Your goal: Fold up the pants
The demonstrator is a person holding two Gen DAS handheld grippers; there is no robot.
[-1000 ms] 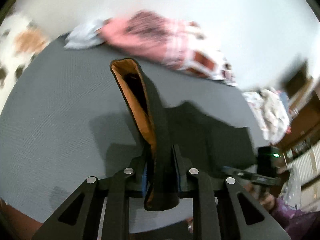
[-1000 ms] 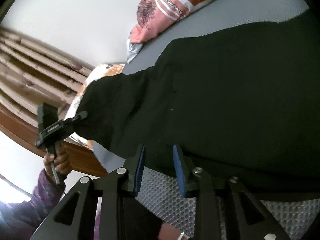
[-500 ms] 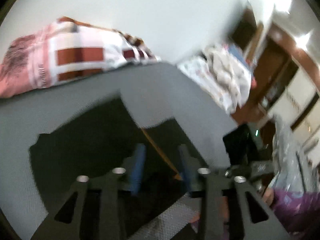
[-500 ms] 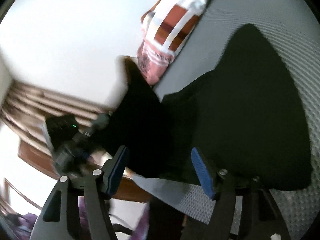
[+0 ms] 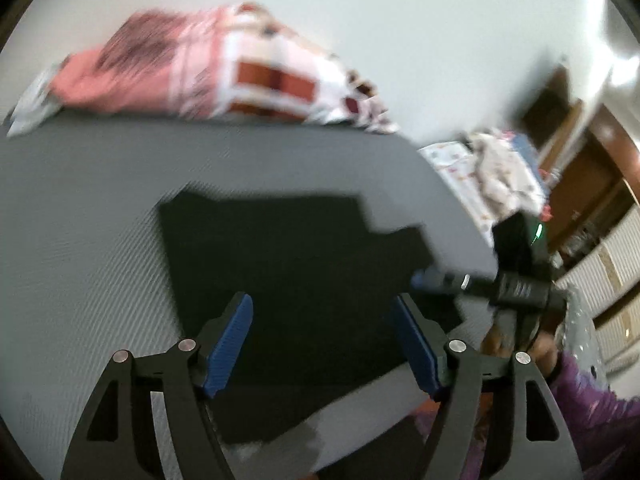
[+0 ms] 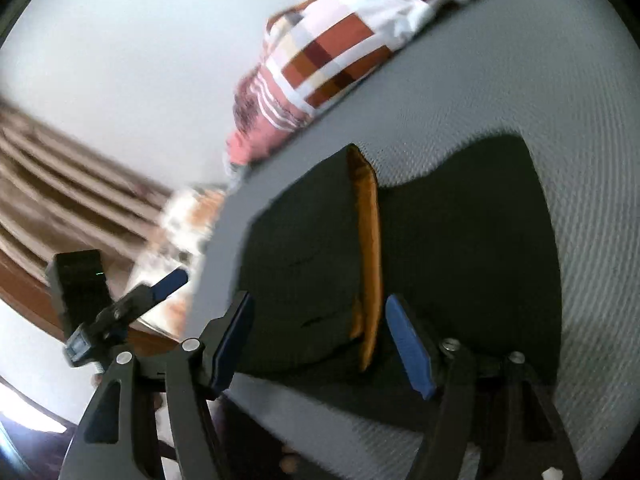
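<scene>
Left wrist: unlabelled black pants (image 5: 288, 264), blurred.

white wall (image 5: 400, 40), grey bed (image 5: 100, 208), wooden cabinets (image 5: 592, 168)

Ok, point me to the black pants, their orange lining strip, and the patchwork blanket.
black pants (image 5: 288, 264), left wrist view, flat middle of the fabric
orange lining strip (image 6: 370, 240), right wrist view, mid-length of the strip
patchwork blanket (image 6: 340, 40), right wrist view, checked patch

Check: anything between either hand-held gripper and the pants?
Nothing visible. Both hand-held grippers, left and right, hang open directly over the black pants, which lie flat on the grey mattress. The patchwork blanket sits at the far edge.
</scene>
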